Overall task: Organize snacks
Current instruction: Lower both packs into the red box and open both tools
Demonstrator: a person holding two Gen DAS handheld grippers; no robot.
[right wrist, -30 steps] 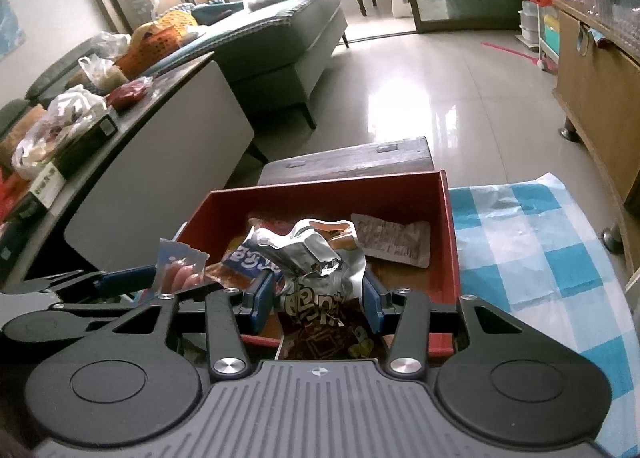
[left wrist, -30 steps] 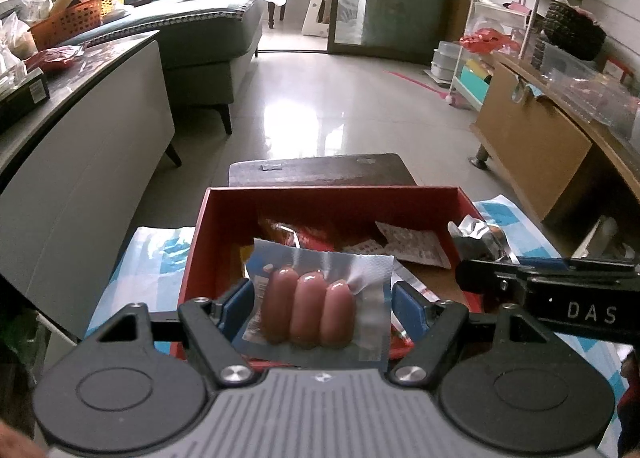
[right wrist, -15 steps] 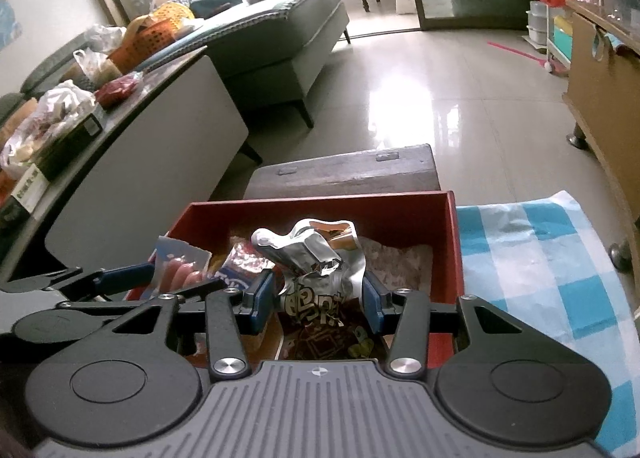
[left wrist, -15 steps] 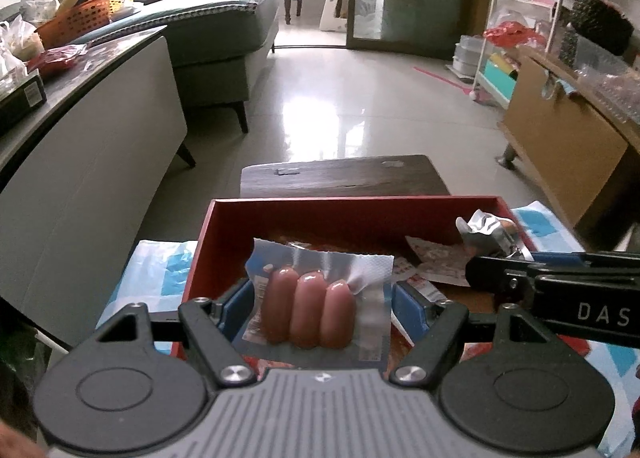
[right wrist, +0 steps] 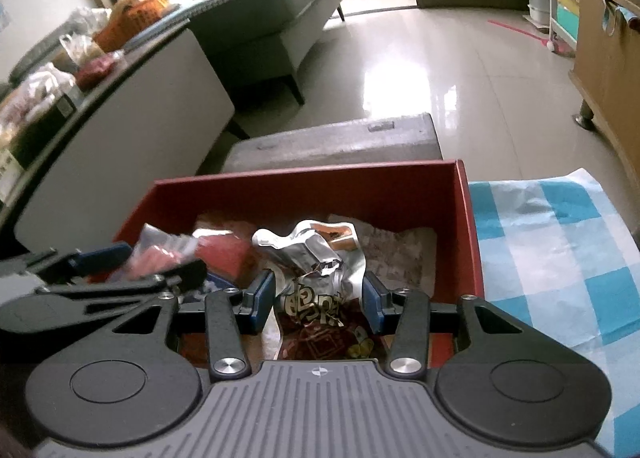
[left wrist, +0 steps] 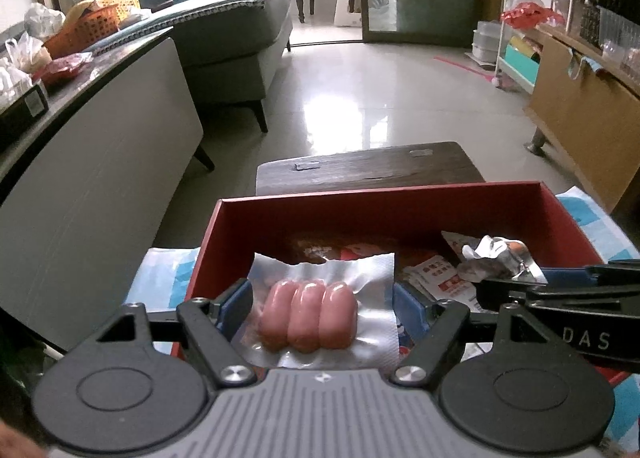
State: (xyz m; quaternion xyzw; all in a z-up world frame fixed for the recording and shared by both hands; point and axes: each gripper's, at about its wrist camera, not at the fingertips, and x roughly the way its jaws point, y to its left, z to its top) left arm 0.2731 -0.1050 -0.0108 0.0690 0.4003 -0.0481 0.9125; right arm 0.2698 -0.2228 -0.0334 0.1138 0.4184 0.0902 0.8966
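My left gripper (left wrist: 322, 308) is shut on a clear sausage pack (left wrist: 308, 316) holding three pink sausages, held over the near left part of the red box (left wrist: 380, 198). My right gripper (right wrist: 318, 298) is shut on a crumpled silver and dark red snack bag (right wrist: 316, 278) over the box's near side (right wrist: 312, 186). The right gripper and its bag show at the right of the left wrist view (left wrist: 496, 258). The left gripper with the sausage pack shows blurred at the left of the right wrist view (right wrist: 156, 258). Several other snack packets (left wrist: 436, 278) lie inside the box.
The box stands on a blue and white checked cloth (right wrist: 560, 242). A dark wooden stool (left wrist: 368, 168) stands just beyond the box. A grey counter (left wrist: 92, 162) with bags runs along the left, a wooden cabinet (left wrist: 580, 114) on the right, and a sofa (left wrist: 240, 38) behind.
Both grippers have moved down and forward over the box with their packs. The box fills more of both views. The left gripper appears blurred in the right wrist view.
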